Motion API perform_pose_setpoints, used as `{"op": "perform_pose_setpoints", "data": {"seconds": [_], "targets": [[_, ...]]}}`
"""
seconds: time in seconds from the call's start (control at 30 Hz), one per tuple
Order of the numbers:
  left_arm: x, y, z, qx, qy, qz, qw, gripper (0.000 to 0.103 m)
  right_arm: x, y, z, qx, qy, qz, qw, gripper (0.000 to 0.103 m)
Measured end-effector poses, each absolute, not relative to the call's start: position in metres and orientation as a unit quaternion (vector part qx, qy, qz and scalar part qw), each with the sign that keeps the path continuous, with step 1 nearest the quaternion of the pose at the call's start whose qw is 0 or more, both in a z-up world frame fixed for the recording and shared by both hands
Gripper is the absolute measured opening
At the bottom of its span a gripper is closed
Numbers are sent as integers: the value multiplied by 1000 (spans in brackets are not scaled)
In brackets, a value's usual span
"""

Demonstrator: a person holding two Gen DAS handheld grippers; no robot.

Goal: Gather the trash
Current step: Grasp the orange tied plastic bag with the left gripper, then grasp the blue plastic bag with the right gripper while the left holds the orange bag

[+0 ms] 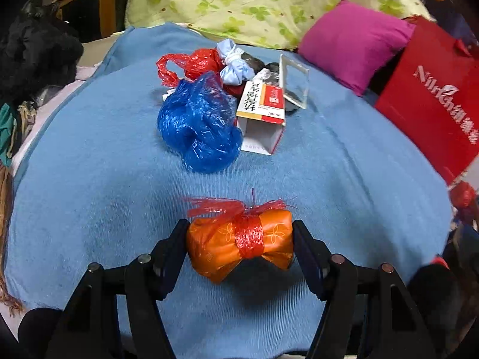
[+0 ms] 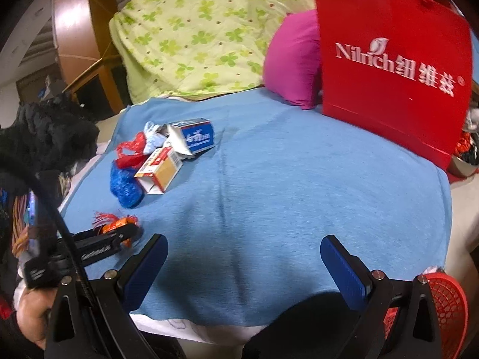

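The left claw (image 1: pixel 241 245) pinches an orange wrapper bundle (image 1: pixel 239 246) tied round its middle with red netting, one finger pressed against each end. The bundle sits low over the blue blanket (image 1: pixel 329 194), and whether it touches the cloth cannot be told. In the right wrist view the same bundle (image 2: pixel 118 224) shows at the near left, caught in the left claw (image 2: pixel 119 233).

Farther along the blanket lies a heap of trash: a crumpled blue plastic bag (image 1: pixel 199 122) nearest, a red plastic bag (image 1: pixel 194 65) behind it, a white and orange carton (image 1: pixel 263 110) touching the blue bag's right side, a pale blue cloth scrap (image 1: pixel 236 62) at the far end, and a clear plastic piece (image 1: pixel 293 80) leaning beside the carton. A blue and white box (image 2: pixel 194 136) lies just beyond the carton in the right wrist view.

The right claw (image 2: pixel 244 264) is spread wide over bare blanket, gripping nothing. A red paper bag (image 2: pixel 389 68) stands at the far right against a magenta pillow (image 2: pixel 293 62). A red mesh basket (image 2: pixel 446 305) shows at the near right edge.
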State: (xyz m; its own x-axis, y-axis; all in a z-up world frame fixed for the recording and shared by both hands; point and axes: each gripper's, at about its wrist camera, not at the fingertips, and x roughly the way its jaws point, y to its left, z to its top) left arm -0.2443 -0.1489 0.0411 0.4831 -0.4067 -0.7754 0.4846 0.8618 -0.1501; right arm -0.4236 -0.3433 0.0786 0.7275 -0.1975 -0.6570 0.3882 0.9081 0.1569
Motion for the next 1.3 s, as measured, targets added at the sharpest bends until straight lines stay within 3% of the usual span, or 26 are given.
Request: {"op": "perform_pose_setpoints", "data": {"seconds": [0.27, 0.6, 0.97, 1.07, 1.17, 1.3], "targets": [[-241, -82, 67, 2, 381, -209, 901, 70, -387, -312, 86, 109, 345, -114, 925, 103], [-163, -33, 57, -54, 361, -72, 928, 70, -282, -245, 92, 40, 361, 12, 931, 103], [-162, -20, 52, -98, 354, -56, 928, 70, -173, -206, 50, -27, 418, 43, 907, 102], [-162, -17, 51, -104, 353, -50, 929, 70, -164, -205, 39, -45, 420, 37, 906, 85], [-161, -17, 50, -104, 354, -47, 928, 70, -164, -206, 43, -39, 422, 44, 905, 49], [-163, -17, 51, -102, 352, -46, 929, 70, -168, -214, 44, -22, 425, 45, 904, 49]]}}
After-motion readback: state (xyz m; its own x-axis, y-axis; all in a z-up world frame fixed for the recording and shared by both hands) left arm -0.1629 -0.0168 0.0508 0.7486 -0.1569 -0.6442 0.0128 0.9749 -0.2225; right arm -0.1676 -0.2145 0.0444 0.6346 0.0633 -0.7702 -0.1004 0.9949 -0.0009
